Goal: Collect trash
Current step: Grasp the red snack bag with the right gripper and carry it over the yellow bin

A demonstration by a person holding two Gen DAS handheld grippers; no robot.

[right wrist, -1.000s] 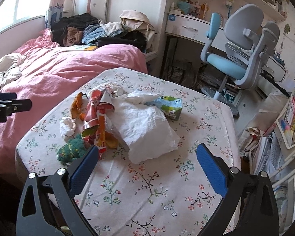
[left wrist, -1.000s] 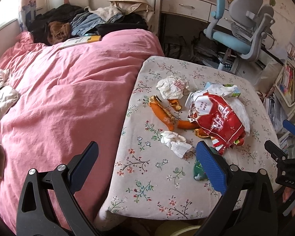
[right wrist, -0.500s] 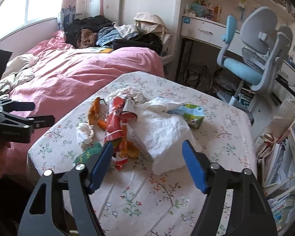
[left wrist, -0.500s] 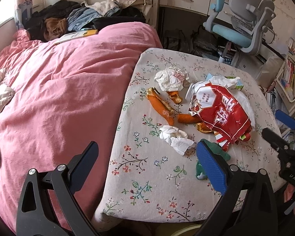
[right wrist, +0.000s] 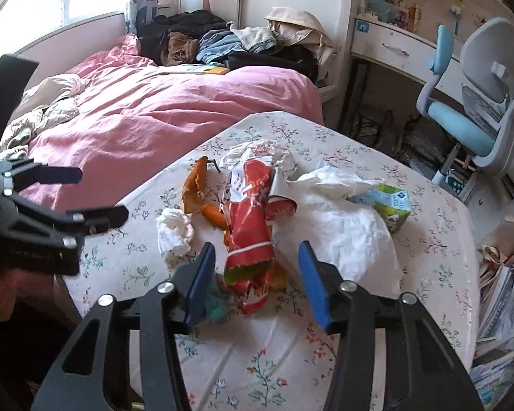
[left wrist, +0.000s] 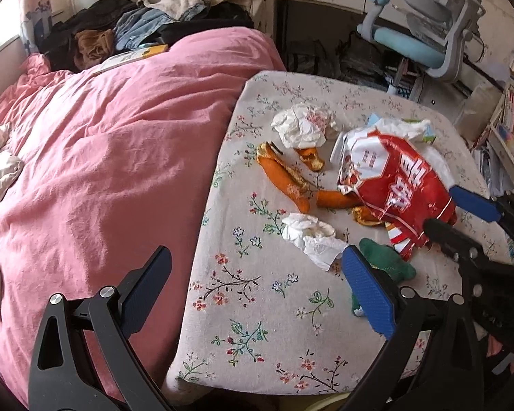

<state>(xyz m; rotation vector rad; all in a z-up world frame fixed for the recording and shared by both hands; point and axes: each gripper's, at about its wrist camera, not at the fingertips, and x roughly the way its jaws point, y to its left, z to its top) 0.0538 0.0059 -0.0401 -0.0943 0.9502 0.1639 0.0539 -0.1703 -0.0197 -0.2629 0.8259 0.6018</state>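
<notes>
A red snack bag (left wrist: 394, 185) (right wrist: 252, 215) lies crumpled on the floral table (left wrist: 257, 308). Around it are orange peels (left wrist: 284, 178) (right wrist: 195, 185), a crumpled tissue (left wrist: 308, 233) (right wrist: 174, 229), a white paper wad (left wrist: 303, 125), a green scrap (left wrist: 385, 262), a white plastic sheet (right wrist: 346, 229) and a green carton (right wrist: 392, 207). My right gripper (right wrist: 257, 281) (left wrist: 442, 207) straddles the bag's near end; its jaws are closing, with the pads still clear of the bag. My left gripper (left wrist: 257, 291) (right wrist: 82, 195) hangs open over the table's near left edge, holding nothing.
A bed with a pink duvet (left wrist: 102, 154) runs along the table's left side, with piled clothes (left wrist: 137, 30) at its head. A blue-grey desk chair (right wrist: 473, 102) and a white desk (right wrist: 394, 48) stand behind. Bookshelves (left wrist: 510, 123) sit at the right.
My right gripper's jaws have narrowed from wide open and it has moved in over the red bag's near end. The left gripper has drifted slightly closer to the table.
</notes>
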